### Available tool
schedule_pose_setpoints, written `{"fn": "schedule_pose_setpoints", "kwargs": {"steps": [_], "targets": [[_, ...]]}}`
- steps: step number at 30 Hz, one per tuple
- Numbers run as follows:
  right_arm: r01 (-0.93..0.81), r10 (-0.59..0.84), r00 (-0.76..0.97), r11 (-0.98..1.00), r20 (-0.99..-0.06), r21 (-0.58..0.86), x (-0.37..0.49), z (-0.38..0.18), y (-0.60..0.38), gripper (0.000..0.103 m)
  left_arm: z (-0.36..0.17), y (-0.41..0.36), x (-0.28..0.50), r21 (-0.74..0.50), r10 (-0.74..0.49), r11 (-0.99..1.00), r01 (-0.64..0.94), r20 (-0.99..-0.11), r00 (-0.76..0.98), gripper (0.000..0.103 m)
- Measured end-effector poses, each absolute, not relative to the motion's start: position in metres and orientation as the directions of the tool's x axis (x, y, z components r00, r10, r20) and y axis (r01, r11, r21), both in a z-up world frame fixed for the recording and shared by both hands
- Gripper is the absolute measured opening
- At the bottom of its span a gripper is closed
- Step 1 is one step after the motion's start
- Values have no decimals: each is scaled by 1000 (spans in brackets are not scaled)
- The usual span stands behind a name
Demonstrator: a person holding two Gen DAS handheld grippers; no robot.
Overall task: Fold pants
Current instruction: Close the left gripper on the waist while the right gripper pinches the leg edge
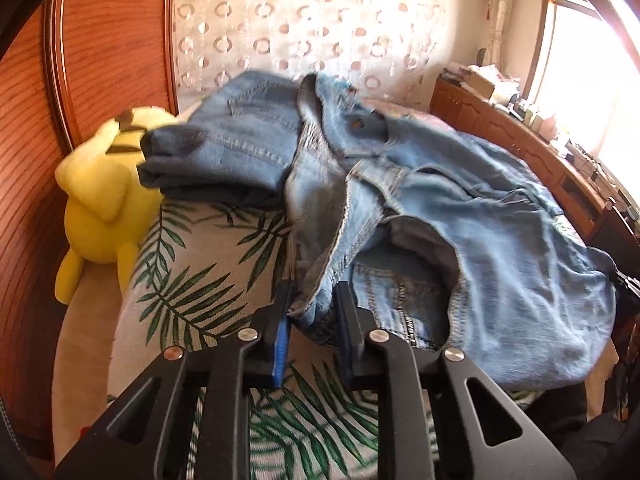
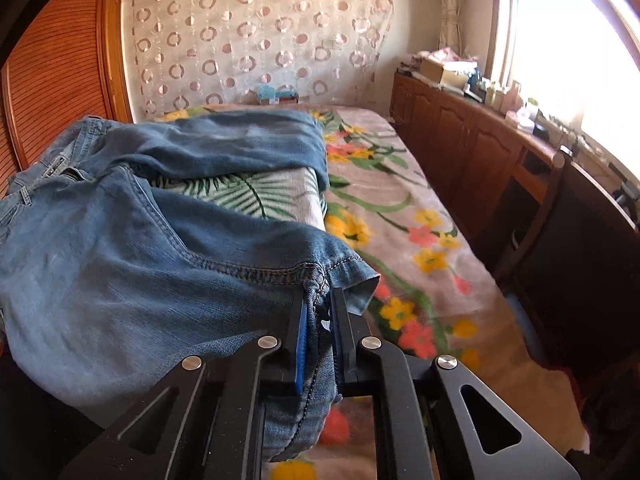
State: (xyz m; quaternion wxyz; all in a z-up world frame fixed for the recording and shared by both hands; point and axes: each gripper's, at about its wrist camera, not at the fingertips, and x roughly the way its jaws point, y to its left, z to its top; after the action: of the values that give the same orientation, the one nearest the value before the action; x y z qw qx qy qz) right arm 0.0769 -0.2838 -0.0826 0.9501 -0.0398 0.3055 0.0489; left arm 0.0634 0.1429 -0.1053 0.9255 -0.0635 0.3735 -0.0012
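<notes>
- The light blue denim pants [image 1: 460, 200] lie crumpled on a cushion printed with green palm leaves [image 1: 192, 280] on the bed; in the left wrist view the waistband and fly face up and much of the cloth is bunched, so how the legs run cannot be made out there.
- A folded pile of darker blue denim [image 1: 224, 148] sits behind the pants, touching them; what garment it is cannot be told.
- A yellow plush toy [image 1: 100, 200] leans beside the cushion against the reddish slatted wooden panel [image 1: 36, 160]; motion blur smears its head.
- In the right wrist view the two legs spread apart, the leaf cushion showing between them; the far leg ends at the cushion's edge, above the flowered bedspread [image 2: 400, 216].
- The left tool [image 1: 314, 300] points down at the bed, its blue-lined fingers [image 1: 282, 336] standing close on either side of a bunched denim edge near the waistband; the cloth fills the narrow gap, gripped.
- The right tool [image 2: 320, 312] also tilts down, and its fingers pinch the stitched hem of the near leg; a corner of hem sticks out past the fingertips, and more cloth hangs below between the fingers.
- The hands holding the tools are out of frame; only the black linkage arms show at the bottom of each view.
- The wooden cabinet [image 2: 460, 140] beside the bed carries small items washed out by the bright window [image 2: 560, 40].
</notes>
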Motion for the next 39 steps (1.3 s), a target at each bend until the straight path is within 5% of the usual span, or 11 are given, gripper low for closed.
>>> {"fn": "schedule_pose_setpoints", "kwargs": {"steps": [19,30,33,36,39], "targets": [[-182,106,909,971,-403,-156,100,-7,-245,8,-52,131,28,-134,-75,991,-5,-585,808,19],[-322,218,799,942,-561,-92,167,-66,-209,9,-63,116,33,-112,-89,993,25,-608,789,19],[-310,219,791,948,-572,-65,166,-73,-222,19,-66,112,35,-109,-93,994,32,-613,785,19],[-295,231,795,955,-561,-24,150,-71,-244,47,-66,111,36,-112,-96,993,34,-614,784,19],[-276,215,803,961,-556,-28,131,-67,-260,49,-66,110,36,-109,-94,993,34,-614,784,19]]}}
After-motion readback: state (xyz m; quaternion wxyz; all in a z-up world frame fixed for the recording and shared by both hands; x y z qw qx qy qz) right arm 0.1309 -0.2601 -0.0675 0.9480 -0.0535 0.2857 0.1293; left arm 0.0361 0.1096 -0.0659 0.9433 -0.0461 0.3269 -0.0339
